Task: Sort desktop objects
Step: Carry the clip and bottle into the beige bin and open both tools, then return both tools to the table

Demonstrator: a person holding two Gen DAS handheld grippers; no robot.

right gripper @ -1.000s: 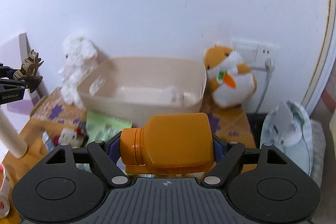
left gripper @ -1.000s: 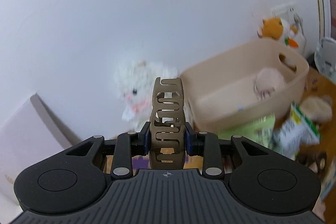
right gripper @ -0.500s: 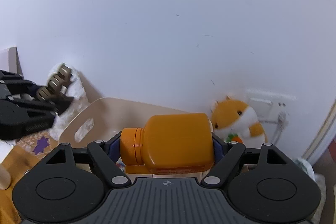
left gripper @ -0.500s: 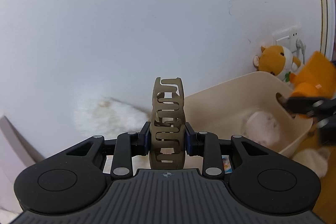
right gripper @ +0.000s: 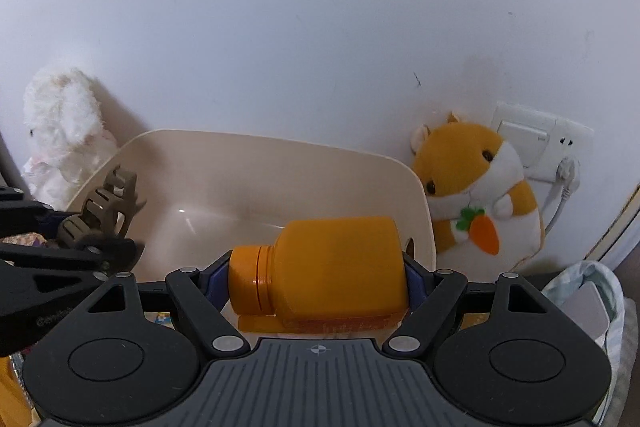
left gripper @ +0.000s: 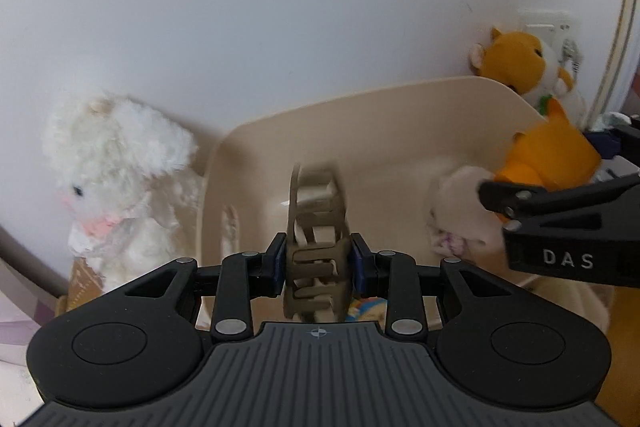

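A brown hair claw clip (left gripper: 316,247) stands between the pads of my left gripper (left gripper: 318,259), blurred and tilted. The jaws are opening, and the pads still touch its sides. It hangs over the left end of the beige plastic bin (left gripper: 360,99). My right gripper (right gripper: 318,275) is shut on an orange bottle (right gripper: 332,263) lying sideways with its cap to the left, above the bin (right gripper: 280,143) at its right end. In the right wrist view, the left gripper (right gripper: 92,243) and the clip (right gripper: 108,203) show at the left. The right gripper (left gripper: 520,203) and bottle (left gripper: 548,155) enter the left wrist view from the right.
A white fluffy plush (left gripper: 116,163) sits against the wall left of the bin. An orange hamster plush (right gripper: 476,187) sits to its right, by a wall socket (right gripper: 540,139). A pale pink plush (left gripper: 456,211) lies inside the bin. A pale bag (right gripper: 592,291) is at far right.
Both grippers have moved forward and down over the bin, closer to the wall. The clip, upright and sharp before, now tilts and blurs as the left jaws stand wider. The bottle stays gripped.
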